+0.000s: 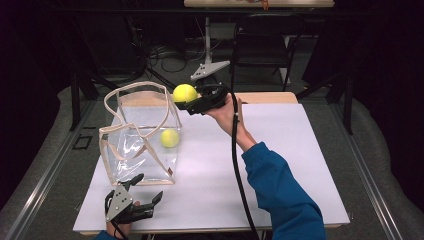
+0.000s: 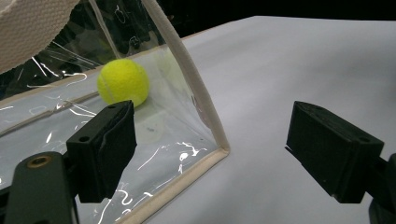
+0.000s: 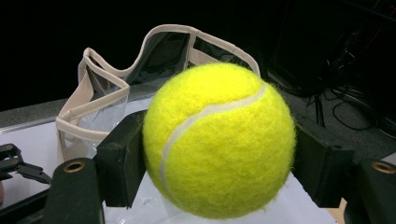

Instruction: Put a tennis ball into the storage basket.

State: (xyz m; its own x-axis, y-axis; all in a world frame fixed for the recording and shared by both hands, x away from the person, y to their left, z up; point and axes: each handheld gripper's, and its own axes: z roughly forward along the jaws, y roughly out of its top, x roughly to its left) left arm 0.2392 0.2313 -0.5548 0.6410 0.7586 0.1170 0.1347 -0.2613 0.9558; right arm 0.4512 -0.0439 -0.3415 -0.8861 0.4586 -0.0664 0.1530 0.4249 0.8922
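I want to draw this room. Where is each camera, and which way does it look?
High view: above the table, looking forward and down; blue sleeve, both hands and both grippers show.
Left gripper view: on the left gripper, low, facing the bag; its open jaws show.
Right gripper view: on the right gripper, facing the bag; its jaws hold a ball.
All views share the bag.
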